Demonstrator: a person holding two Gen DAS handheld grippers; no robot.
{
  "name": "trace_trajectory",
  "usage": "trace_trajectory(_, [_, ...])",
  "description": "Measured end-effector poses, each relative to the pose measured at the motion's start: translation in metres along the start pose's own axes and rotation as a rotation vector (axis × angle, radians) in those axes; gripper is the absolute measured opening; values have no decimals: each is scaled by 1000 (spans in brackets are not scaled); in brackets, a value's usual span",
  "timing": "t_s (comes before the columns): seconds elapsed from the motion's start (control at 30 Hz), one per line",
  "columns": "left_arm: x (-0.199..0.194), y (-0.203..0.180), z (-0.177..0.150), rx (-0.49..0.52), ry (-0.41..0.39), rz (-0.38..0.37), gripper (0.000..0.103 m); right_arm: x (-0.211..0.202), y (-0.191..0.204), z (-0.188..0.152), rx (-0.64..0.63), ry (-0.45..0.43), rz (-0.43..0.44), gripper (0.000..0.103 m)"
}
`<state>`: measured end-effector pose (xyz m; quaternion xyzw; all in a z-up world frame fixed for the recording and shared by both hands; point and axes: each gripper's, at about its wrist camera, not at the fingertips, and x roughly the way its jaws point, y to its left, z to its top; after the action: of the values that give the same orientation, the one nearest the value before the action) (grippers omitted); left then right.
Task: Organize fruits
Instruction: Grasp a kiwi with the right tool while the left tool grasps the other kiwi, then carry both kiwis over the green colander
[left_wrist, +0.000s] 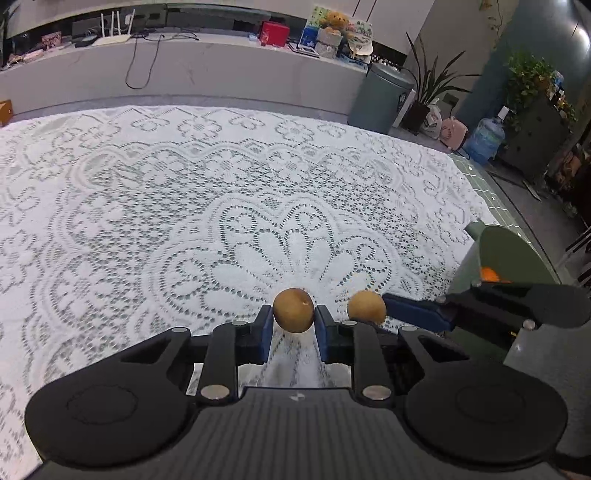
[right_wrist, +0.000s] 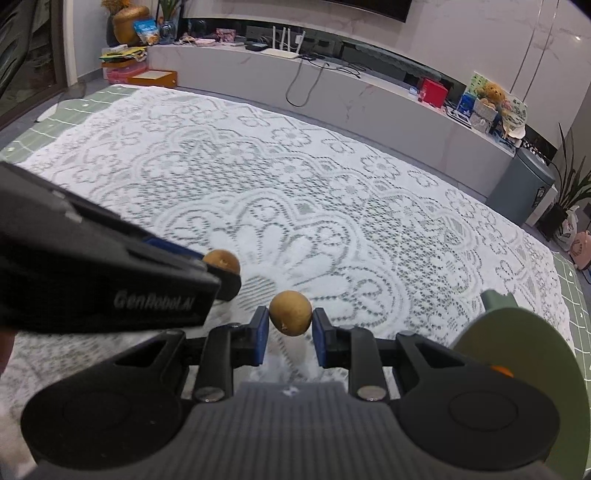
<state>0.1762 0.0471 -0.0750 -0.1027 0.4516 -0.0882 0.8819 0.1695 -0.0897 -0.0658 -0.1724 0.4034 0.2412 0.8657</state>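
Gripping one small brown fruit (left_wrist: 293, 310) each, the left gripper (left_wrist: 293, 325) and right gripper (right_wrist: 290, 328) hang side by side over the lace cloth (left_wrist: 147, 206); the green container (right_wrist: 517, 343) (orange inside) sits nearer the right

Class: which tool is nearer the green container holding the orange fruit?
Right. The right tool is beside the green container; the left tool is beyond it, farther away.
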Motion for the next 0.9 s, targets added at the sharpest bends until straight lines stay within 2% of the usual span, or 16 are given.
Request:
trace_trajectory(0.43, [-47,-22,-29,49,-57,10,26,-61,12,-40,-11,-59,32,21])
trace_trajectory(0.9, [-58,-72,-39,148,-80,-18,26,-113,-34,-72,100,-145,-44,21])
